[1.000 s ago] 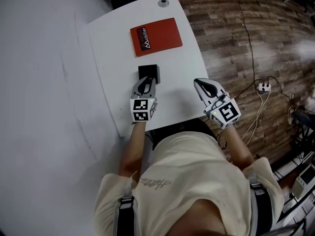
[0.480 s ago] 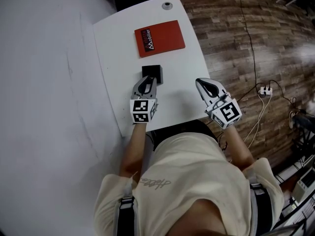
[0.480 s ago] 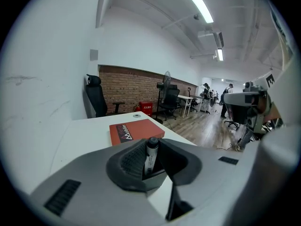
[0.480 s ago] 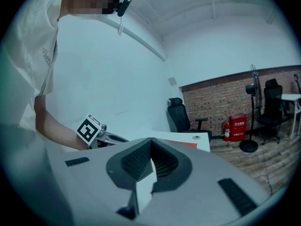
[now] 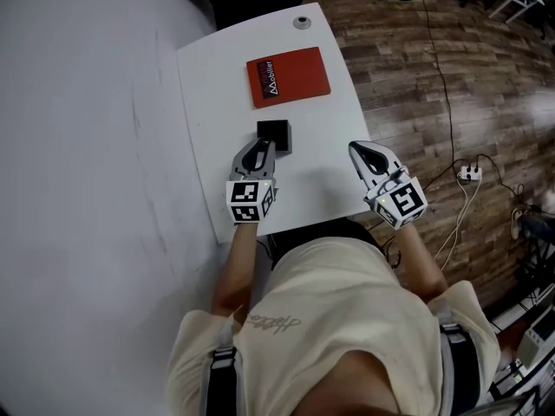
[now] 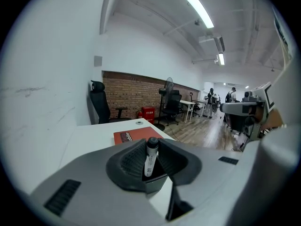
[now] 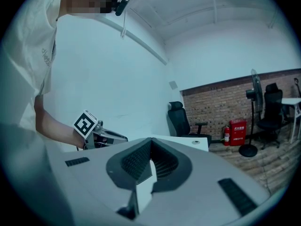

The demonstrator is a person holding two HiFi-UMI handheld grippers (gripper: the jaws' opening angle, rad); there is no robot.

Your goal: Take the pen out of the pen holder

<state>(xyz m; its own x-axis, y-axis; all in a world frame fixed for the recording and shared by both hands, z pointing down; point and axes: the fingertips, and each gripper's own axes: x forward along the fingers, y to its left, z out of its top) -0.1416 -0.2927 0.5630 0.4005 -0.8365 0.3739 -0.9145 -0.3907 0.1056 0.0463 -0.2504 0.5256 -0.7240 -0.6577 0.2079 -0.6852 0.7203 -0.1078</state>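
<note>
My left claw (image 6: 151,150) pinches the pen (image 6: 149,160) upright between its pads. The pen has a white barrel with dark print and a black cap on top, and its lower end is hidden behind the jaws. The black holder (image 5: 274,134) sits just beyond the claw tips on the white table (image 5: 217,85), with a red book (image 5: 288,76) farther off. My right claw (image 7: 150,147), to the right, is pressed together on nothing.

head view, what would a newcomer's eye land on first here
The red booklet at the far end of the white table stands out most. Nearer, the left gripper sits right at the black pen holder, and its own view shows a pen upright, clamped between its jaws. The right gripper hangs shut and empty at the table's right edge.
</note>
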